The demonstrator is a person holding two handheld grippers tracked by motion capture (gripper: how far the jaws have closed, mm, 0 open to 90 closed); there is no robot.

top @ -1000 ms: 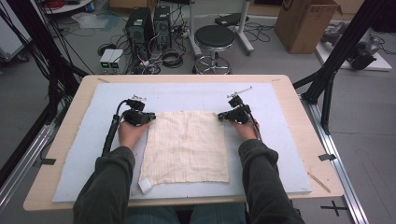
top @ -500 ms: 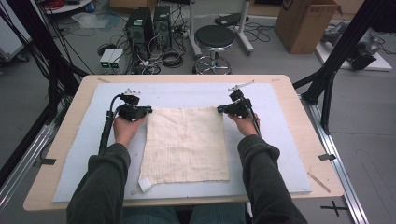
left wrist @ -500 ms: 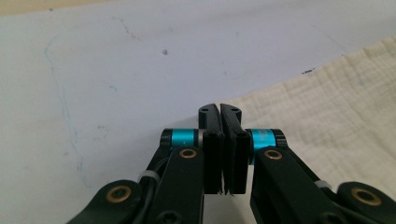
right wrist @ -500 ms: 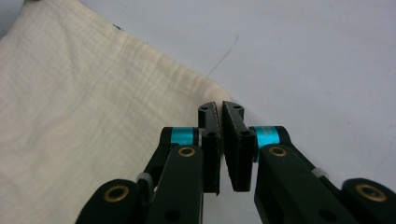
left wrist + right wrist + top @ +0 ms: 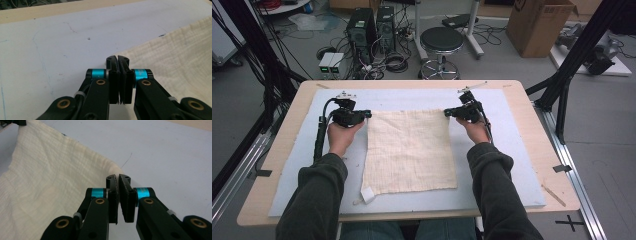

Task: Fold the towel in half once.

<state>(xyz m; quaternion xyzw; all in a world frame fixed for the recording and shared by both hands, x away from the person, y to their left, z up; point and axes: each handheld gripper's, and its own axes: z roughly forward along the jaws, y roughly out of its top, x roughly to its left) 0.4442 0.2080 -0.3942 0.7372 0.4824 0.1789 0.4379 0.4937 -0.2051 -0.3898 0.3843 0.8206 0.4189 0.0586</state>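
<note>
Both hands have come up a little since the earlier pictures, and the far edge of the cream cloth (image 5: pixel 411 150) has come up with them, while its near part lies where it lay.

On the left, the left gripper (image 5: pixel 362 115) has its fingers (image 5: pixel 113 75) pressed together at the cloth's far left corner. In the left gripper view the black pads meet with no gap along most of their length, and the cloth (image 5: pixel 175 57) spreads away to the right of the fingertips; its corner runs in behind them, so they seem to pinch it there, though the pinched bit itself is hidden by the pads.

On the right, the right gripper (image 5: pixel 450 112) has its fingers (image 5: pixel 112 195) closed on the far right corner. In the right gripper view the tips meet where the cloth's corner (image 5: pixel 50 177) comes to a point, and the pads part only slightly lower down. From the tips the cloth hangs away to the left and sags down toward the pale blue mat (image 5: pixel 512 150), which covers the wooden worktop (image 5: pixel 542 130).

In the high view the cloth stretches between the two sets of fingers, its far edge fairly taut from one to the other. Its near edge rests on the mat close to the person's sleeves (image 5: pixel 319 195), with a small white tag (image 5: pixel 367 194) at the near left corner.
</note>
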